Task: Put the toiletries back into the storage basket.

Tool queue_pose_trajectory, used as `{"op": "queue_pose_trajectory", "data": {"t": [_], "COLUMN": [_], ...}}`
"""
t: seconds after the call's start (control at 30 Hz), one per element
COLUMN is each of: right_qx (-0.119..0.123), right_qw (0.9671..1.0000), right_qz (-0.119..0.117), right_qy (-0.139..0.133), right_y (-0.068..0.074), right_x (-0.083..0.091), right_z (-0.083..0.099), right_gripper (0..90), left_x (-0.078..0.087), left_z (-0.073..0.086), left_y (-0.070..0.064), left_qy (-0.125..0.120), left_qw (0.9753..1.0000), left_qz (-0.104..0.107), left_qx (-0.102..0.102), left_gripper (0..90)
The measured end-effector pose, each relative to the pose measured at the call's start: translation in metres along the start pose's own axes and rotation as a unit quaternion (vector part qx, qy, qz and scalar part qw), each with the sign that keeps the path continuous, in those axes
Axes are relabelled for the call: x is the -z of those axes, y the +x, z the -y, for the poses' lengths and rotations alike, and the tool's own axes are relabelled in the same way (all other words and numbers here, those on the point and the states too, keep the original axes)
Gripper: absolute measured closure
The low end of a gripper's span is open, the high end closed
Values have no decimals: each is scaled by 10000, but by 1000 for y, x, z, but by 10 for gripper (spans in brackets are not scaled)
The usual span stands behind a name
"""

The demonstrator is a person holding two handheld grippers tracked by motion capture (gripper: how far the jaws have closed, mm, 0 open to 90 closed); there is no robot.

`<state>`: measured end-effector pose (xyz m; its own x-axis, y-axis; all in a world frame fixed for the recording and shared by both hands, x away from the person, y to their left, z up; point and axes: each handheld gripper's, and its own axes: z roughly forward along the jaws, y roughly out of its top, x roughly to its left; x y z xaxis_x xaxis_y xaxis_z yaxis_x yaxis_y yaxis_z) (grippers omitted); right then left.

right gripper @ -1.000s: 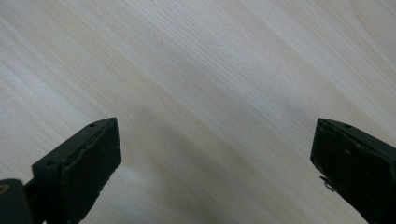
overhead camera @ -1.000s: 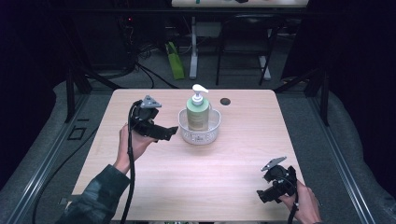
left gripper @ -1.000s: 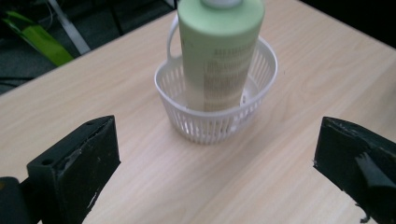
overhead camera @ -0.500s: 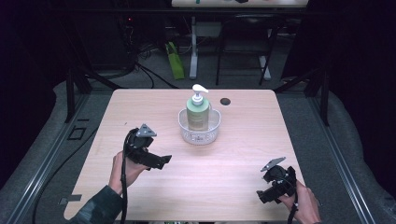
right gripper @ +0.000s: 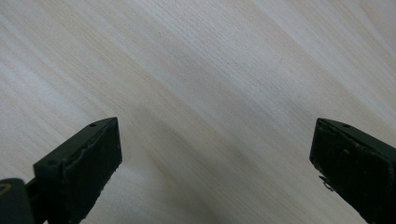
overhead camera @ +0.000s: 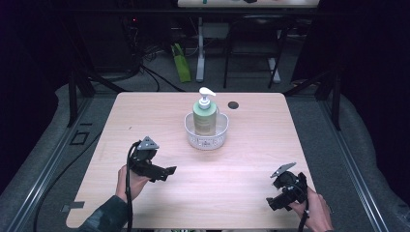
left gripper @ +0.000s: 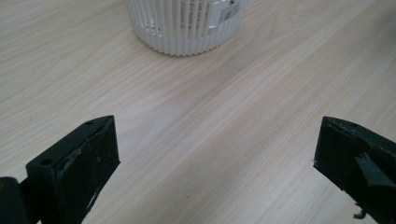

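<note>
Hovering lower left of frame, left tool (overhead camera: 167, 172) jaws apart, empty | right tool (overhead camera: 273, 203) lower right, jaws apart, empty | soap bottle (overhead camera: 205, 116) upright inside white basket (overhead camera: 206, 137), centre of surface (overhead camera: 241, 164)

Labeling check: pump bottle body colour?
Pale green pump soap bottle, white pump; clearest in the high view.

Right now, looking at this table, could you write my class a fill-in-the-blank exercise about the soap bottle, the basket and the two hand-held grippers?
1. The pump soap bottle stands upright inside a white ____.
2. The basket rests on a wooden ____.
3. The jaws of the left hand-held gripper are ____, holding nothing.
4. The right hand-held gripper is near the table's ____ right corner, as the person sees it.

Missing words: basket; table; open; near
</note>
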<state>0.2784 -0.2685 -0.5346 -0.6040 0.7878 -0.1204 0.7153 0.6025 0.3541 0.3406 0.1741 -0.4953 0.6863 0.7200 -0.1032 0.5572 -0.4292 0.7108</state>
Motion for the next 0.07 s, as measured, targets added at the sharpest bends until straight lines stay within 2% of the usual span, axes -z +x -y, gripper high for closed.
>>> {"op": "queue_pose_trajectory", "data": {"t": [0.07], "right_qx": [-11], "right_qw": [10000], "right_qz": [-24], "right_qy": [12], "right_y": [0], "right_x": [0], "right_z": [0], "right_gripper": [17], "left_x": [-2], "left_z": [1], "left_y": [2], "left_qy": [7], "left_qw": [10000], "left_qz": [26], "left_qx": [10], "left_gripper": [0]}}
